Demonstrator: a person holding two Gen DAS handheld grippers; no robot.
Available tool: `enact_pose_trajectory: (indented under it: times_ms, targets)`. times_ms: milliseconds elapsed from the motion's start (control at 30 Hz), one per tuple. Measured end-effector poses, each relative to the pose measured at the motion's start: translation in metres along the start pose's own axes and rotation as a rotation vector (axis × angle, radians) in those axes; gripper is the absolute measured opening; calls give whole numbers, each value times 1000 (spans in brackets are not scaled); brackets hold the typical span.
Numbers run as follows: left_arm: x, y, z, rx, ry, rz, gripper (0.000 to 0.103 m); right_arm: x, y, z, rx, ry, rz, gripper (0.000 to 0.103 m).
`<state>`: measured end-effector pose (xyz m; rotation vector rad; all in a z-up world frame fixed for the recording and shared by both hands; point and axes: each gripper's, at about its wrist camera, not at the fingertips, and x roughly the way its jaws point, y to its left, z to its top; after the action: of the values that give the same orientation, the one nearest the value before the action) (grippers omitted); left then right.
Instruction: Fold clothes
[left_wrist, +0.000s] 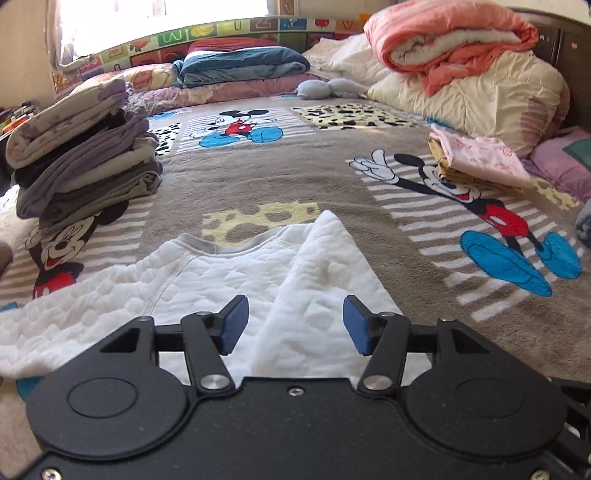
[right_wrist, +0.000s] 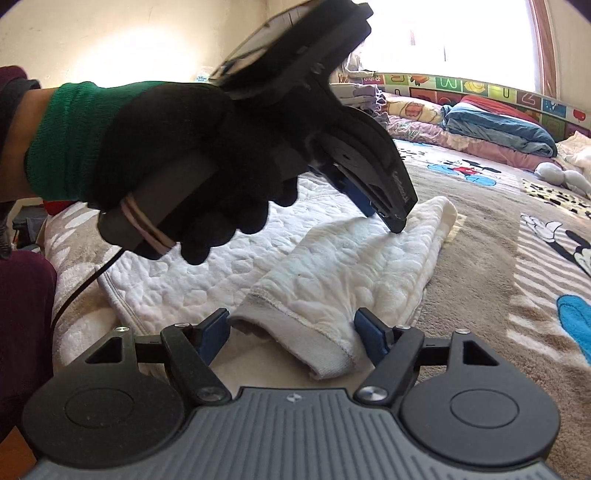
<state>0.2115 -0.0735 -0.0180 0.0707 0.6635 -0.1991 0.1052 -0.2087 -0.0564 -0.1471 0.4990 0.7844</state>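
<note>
A bed covered by a grey-brown cartoon-mouse blanket (left_wrist: 280, 177) fills both views. All places below are given relative to the white quilted sweatshirt (left_wrist: 207, 280) lying flat on the blanket at the near edge of the bed, with one sleeve (right_wrist: 354, 266) folded across its body.

Beyond the sweatshirt, at the far right corner of the bed, sits a heap of cream and coral bedding (left_wrist: 461, 66). Beyond it, against the far wall, lies a folded blue and red duvet (left_wrist: 240, 62) on a pink pillow. To the left of the sweatshirt stands a stack of folded grey clothes (left_wrist: 81, 158). To its right and farther back lies a small folded pink and yellow pile (left_wrist: 480, 162).

The left hand-held gripper (left_wrist: 295, 325) hovers just above the sweatshirt with its blue pads apart and nothing between them; a black-gloved hand (right_wrist: 177, 147) with a green cuff holds it. The right hand-held gripper (right_wrist: 291, 336) is spread wide at the sleeve's grey cuff (right_wrist: 295, 332), which lies between the pads without being pinched.
</note>
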Motion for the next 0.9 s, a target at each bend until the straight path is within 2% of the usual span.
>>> enact_pose_trajectory:
  times_ms: [133,200,333,433,533,633,733,900]
  targets:
    - [-49,22,-37,-110,-67,-47,57,-25,0,1,34,-33,-1,74]
    - [-70,35,-56,-190,-92,-70,61,-39,-2,1,66,-60,-11,74]
    - [-97,61,-93,-348,-125,-100,67,-65,-14,-11,241,-99,-30,74]
    - [-102,74,-113,-419,-110,-114,73,-81,-22,-25,406,-120,-53,75]
    - [-104,85,-117,-454,-104,-119,74,-91,-31,-38,574,-151,-73,75]
    - [-112,98,-120,-521,-138,-153,82,-100,-36,-55,740,-184,-82,75]
    - [-116,109,-123,-561,-147,-141,85,-103,-39,-66,867,-215,-84,75]
    - [-118,142,-134,-693,-157,-118,85,-101,-38,-73,930,-226,-129,79]
